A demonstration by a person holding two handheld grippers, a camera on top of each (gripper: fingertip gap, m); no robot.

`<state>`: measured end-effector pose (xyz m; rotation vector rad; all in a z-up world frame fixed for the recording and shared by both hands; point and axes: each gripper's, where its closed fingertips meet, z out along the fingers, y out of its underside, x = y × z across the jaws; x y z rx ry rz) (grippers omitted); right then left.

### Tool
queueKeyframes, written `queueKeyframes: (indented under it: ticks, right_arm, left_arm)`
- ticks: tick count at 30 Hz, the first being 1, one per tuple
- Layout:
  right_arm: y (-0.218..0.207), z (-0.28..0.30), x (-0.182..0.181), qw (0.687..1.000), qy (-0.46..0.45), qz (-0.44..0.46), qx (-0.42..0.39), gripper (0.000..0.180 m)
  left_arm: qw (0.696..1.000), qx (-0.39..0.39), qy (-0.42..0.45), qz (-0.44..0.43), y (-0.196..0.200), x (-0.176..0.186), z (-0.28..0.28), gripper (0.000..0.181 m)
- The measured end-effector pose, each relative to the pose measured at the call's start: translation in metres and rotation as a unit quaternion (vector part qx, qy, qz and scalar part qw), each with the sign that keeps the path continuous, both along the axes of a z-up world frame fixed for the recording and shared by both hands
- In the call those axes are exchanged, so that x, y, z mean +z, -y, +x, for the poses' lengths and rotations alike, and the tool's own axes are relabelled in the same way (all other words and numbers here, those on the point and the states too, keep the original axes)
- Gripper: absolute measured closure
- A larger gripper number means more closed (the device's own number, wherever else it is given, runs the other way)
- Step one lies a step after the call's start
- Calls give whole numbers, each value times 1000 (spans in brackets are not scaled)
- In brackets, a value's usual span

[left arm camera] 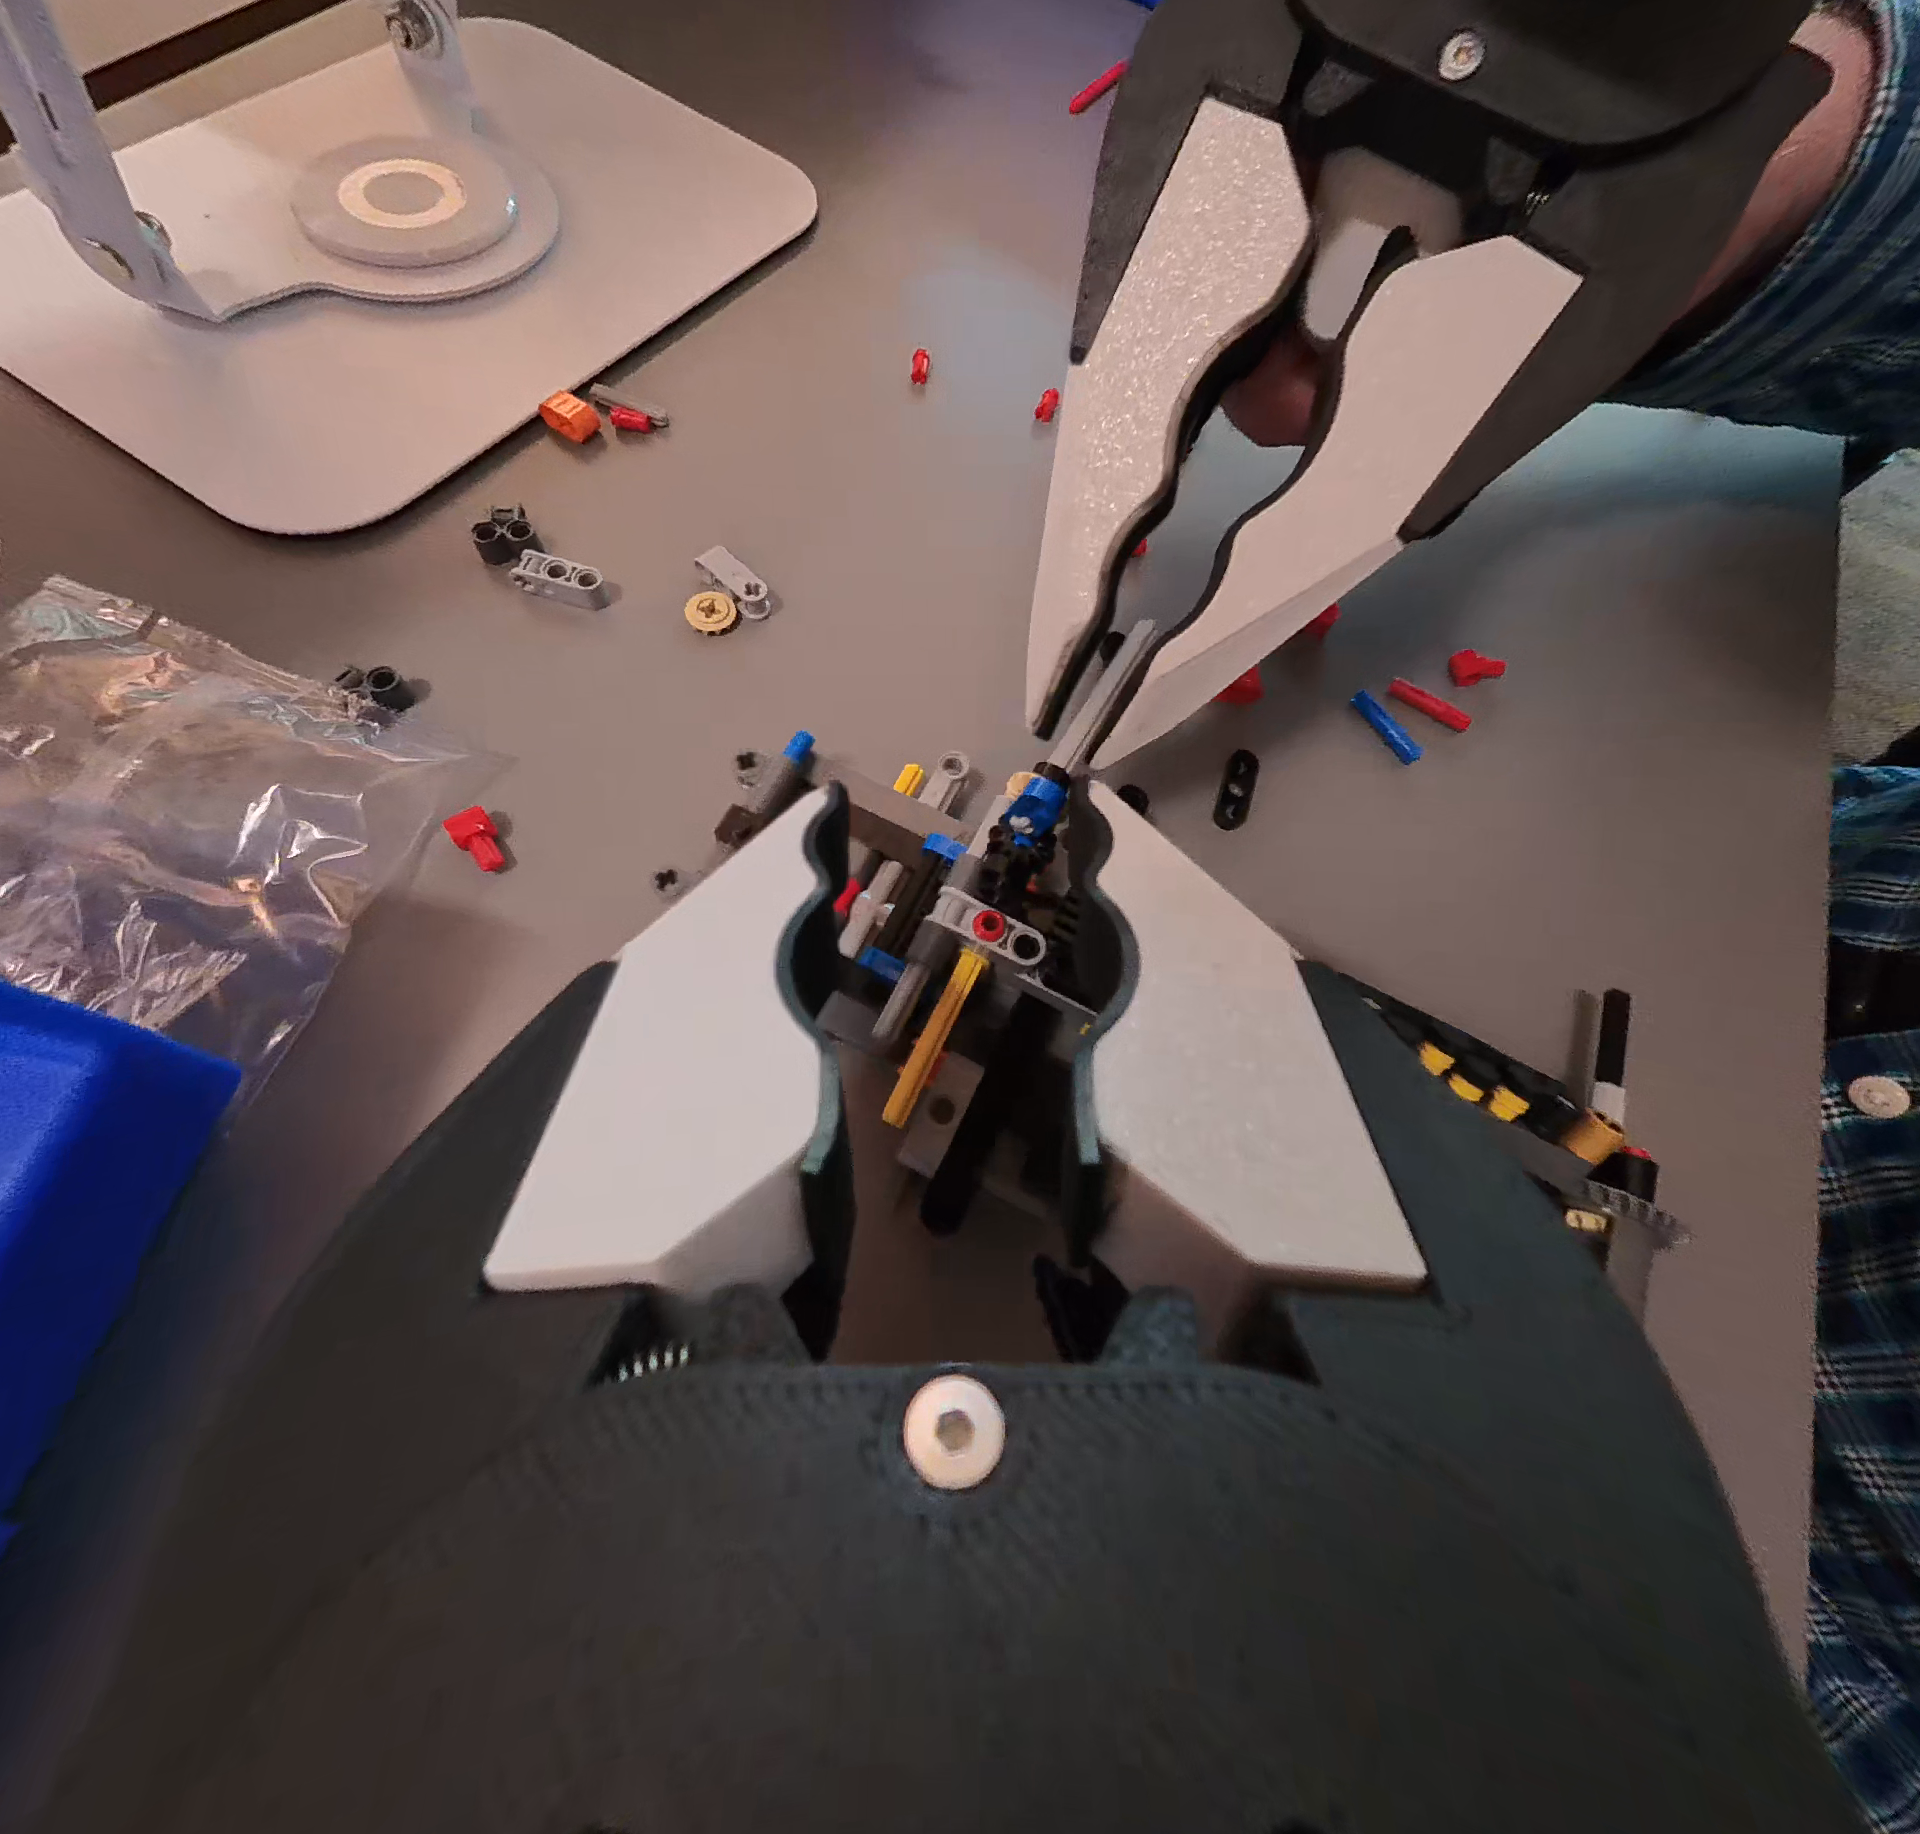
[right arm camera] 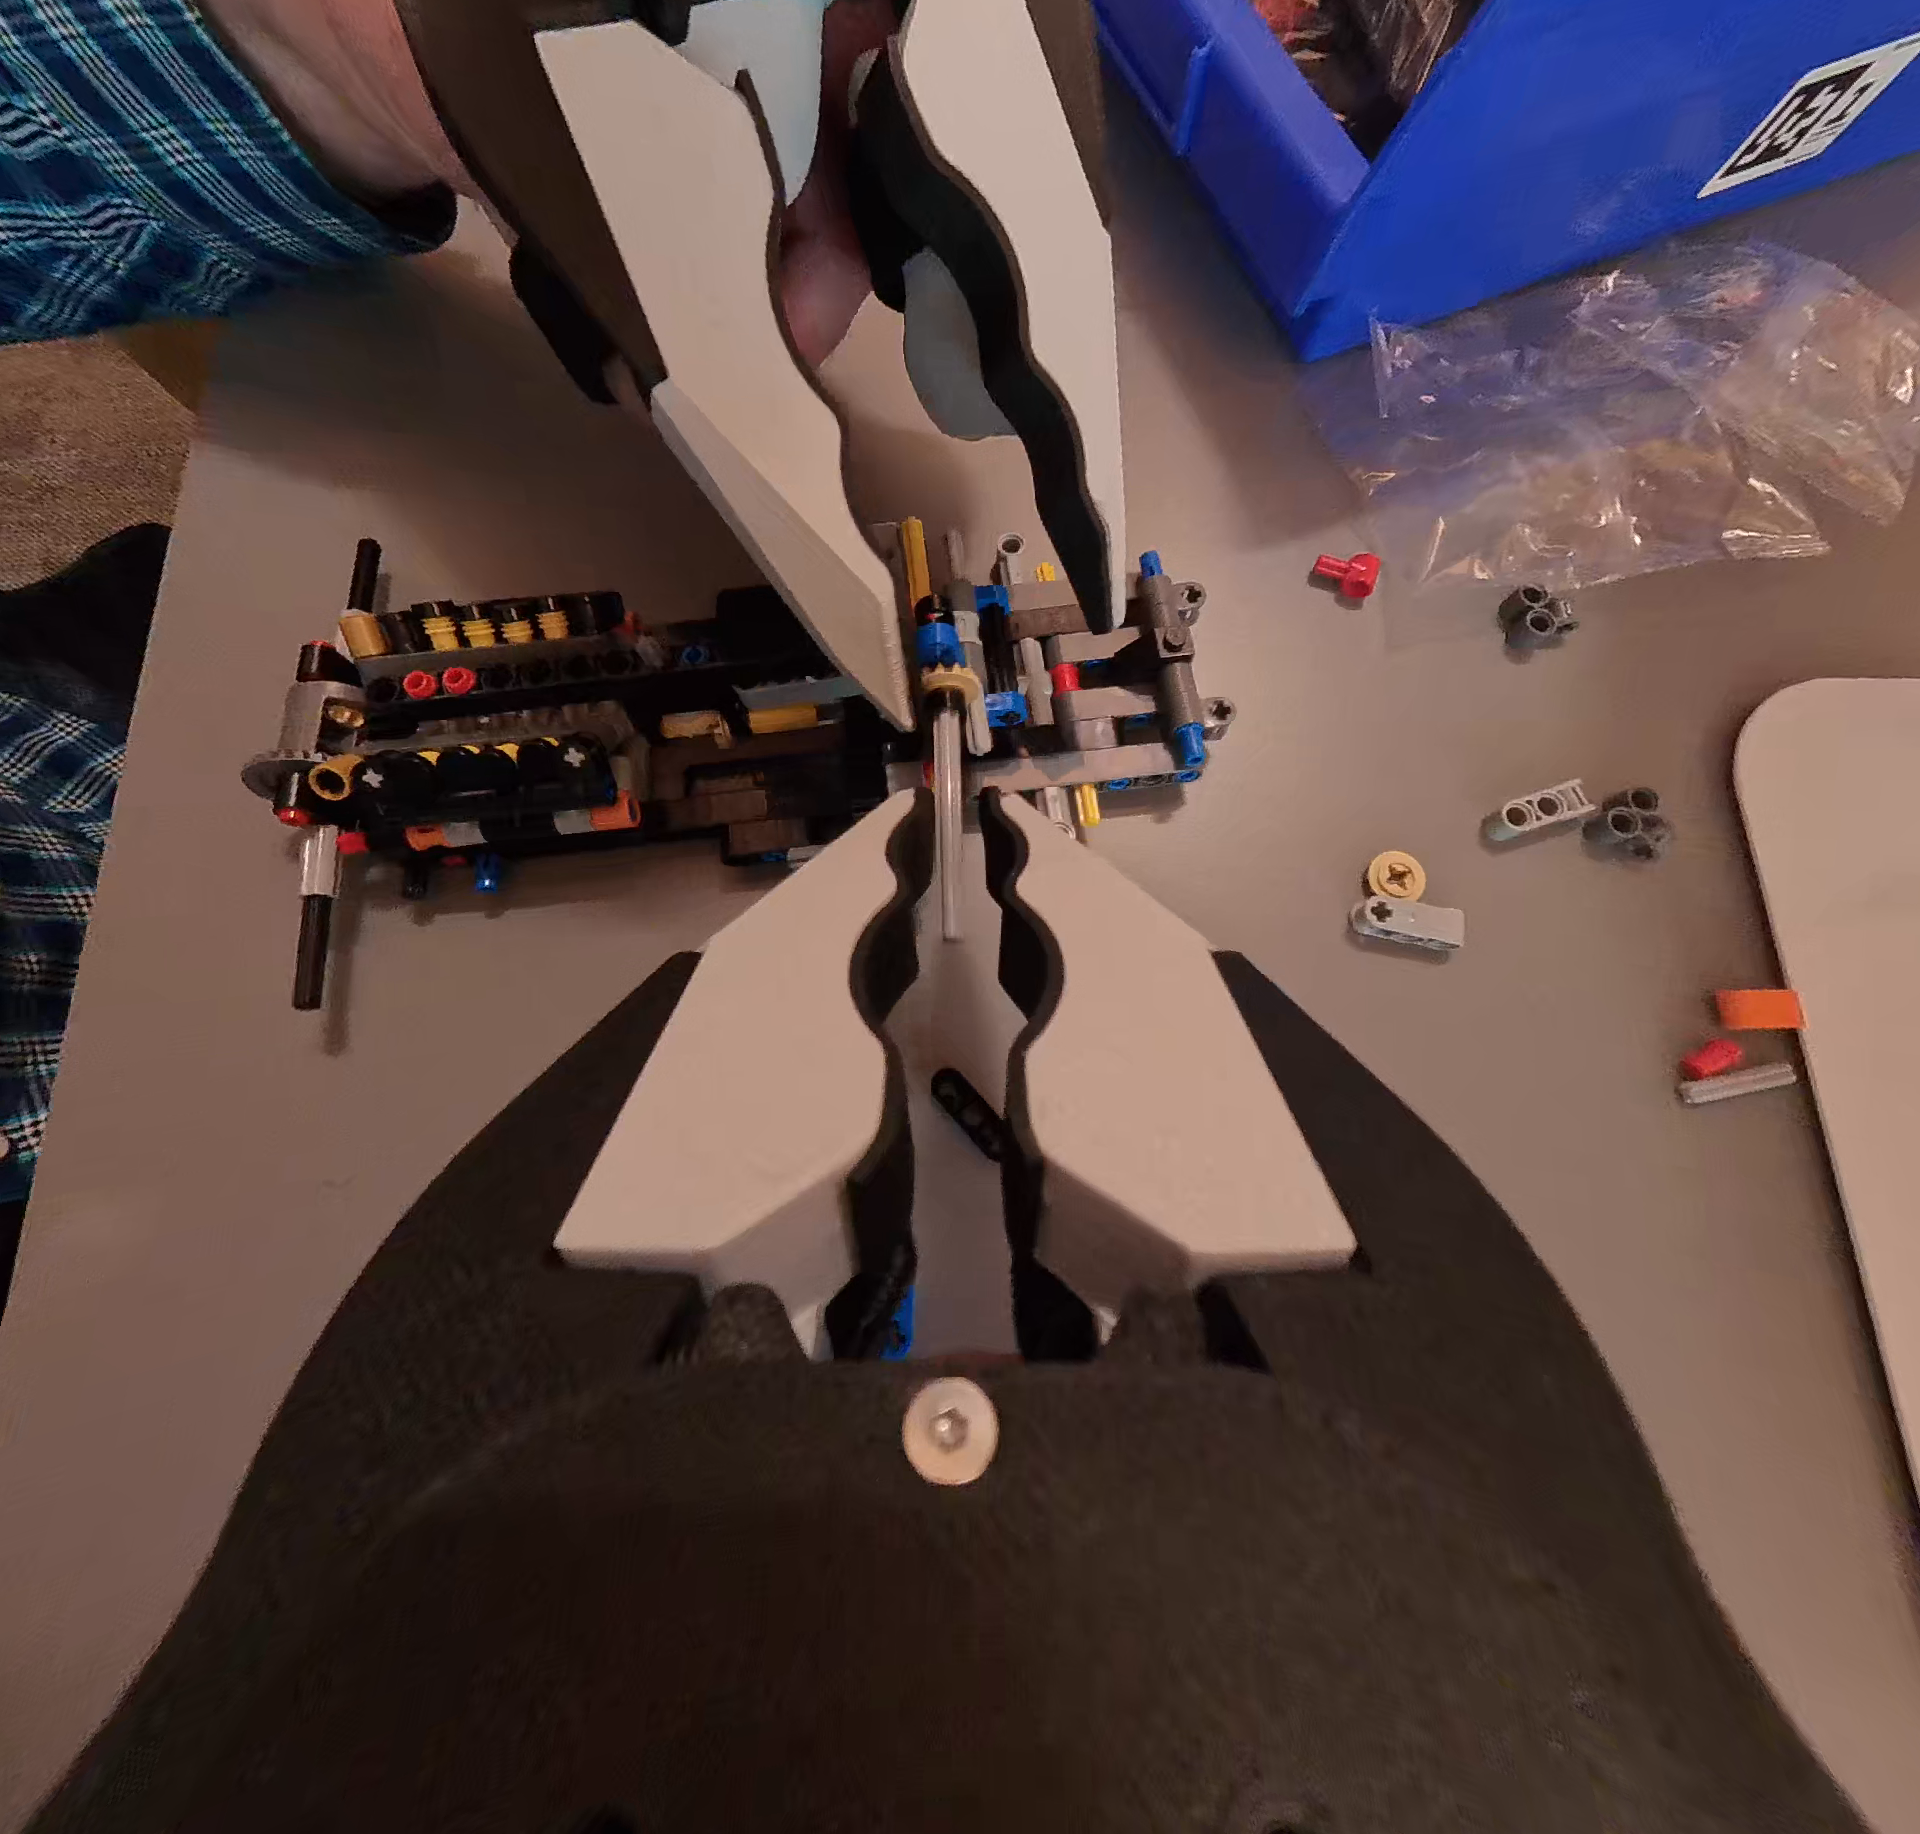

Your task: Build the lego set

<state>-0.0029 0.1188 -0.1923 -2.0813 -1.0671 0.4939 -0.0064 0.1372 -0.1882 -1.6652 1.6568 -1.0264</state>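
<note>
lego build (right arm camera: 644, 735) lying flat on the grey tabletop (right arm camera: 1351, 1213), long axis from 9 to 3 o'clock in the right wrist view, black and yellow end at 9, grey frame end with blue pins at 3. left gripper (right arm camera: 997, 672) reaching down from 12 o'clock in that view, jaws clenched around the grey frame end, one finger on each side of it. right gripper (right arm camera: 951, 808) coming in from 6 o'clock, jaws pinched on a thin grey axle (right arm camera: 948, 828), its far end seated in a tan and blue piece on the build.

in the left wrist view, same build (left arm camera: 966, 963) between the left gripper (left arm camera: 961, 808) fingers at centre, right gripper (left arm camera: 1081, 745) descending from 1 o'clock with the axle (left arm camera: 1101, 693) between its tips.

loose parts scattered on the tabletop: red pin (right arm camera: 1345, 574) at 2 o'clock in the right wrist view, tan gear (right arm camera: 1395, 875) and grey connector (right arm camera: 1538, 808) at 3, orange piece (right arm camera: 1756, 1008) near a pale flat base plate (right arm camera: 1849, 953) at the 3 o'clock edge. clear plastic bag (right arm camera: 1621, 434) at 1 to 2 o'clock, touching a blue bin (right arm camera: 1507, 174) beyond it. plaid sleeve (right arm camera: 135, 153) at 10 o'clock.
</note>
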Motion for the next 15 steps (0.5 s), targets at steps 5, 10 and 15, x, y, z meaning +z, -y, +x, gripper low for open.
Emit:
queueKeyframes:
  ticks: [5,10,15]
  right_arm:
    - [0,0,0,1000,-5,-3,3,178]
    - [1,-1,-1,1000,-14,-4,9,178]
    - [2,-2,-1,1000,-24,-6,15,179]
  left_arm:
    - [1000,-22,3,21,2,4,-3,140]
    - [993,-66,-15,100,7,6,-6,150]
    - [979,-109,-32,171,12,6,-5,164]
